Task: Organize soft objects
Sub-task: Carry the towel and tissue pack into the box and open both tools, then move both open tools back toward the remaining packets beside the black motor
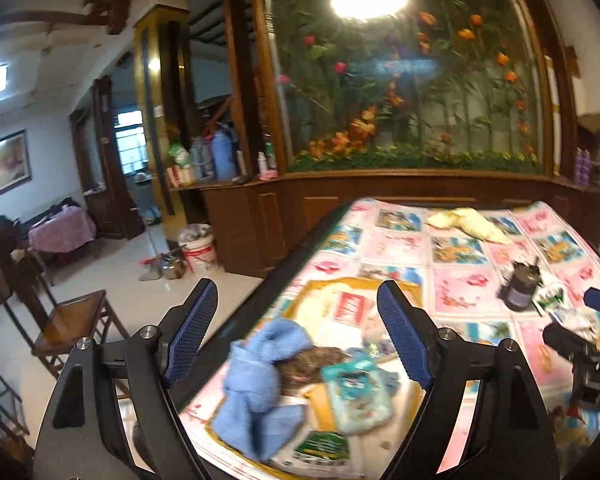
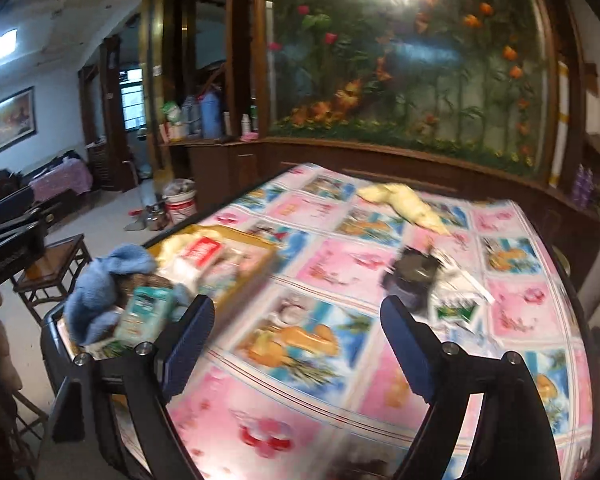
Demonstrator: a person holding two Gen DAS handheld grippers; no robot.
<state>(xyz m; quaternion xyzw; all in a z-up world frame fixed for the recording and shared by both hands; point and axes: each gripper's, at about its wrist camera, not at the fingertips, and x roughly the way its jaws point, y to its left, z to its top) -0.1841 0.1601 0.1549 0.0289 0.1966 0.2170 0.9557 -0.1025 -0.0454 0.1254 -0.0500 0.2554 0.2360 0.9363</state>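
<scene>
A blue towel (image 1: 260, 376) lies bunched at the near left of the table, by a teal soft packet (image 1: 358, 392) and a dark woven item (image 1: 312, 364). They rest at a yellow tray (image 1: 312, 286) holding white soft packs. My left gripper (image 1: 300, 336) is open and empty above the towel. A yellow cloth (image 1: 464, 222) lies at the far side. My right gripper (image 2: 296, 344) is open and empty above the tablecloth; it also shows in the left wrist view (image 1: 572, 320). The towel (image 2: 100, 292), packet (image 2: 144, 316) and yellow cloth (image 2: 404, 200) also show in the right wrist view.
A dark jar (image 1: 520, 284) and green-white sachets (image 1: 548, 298) sit at the middle right of the table (image 2: 300, 380), which has a pictured plastic cloth. A wooden stool (image 1: 76, 320) and a white bucket (image 1: 198, 248) stand on the floor to the left. A flower cabinet stands behind.
</scene>
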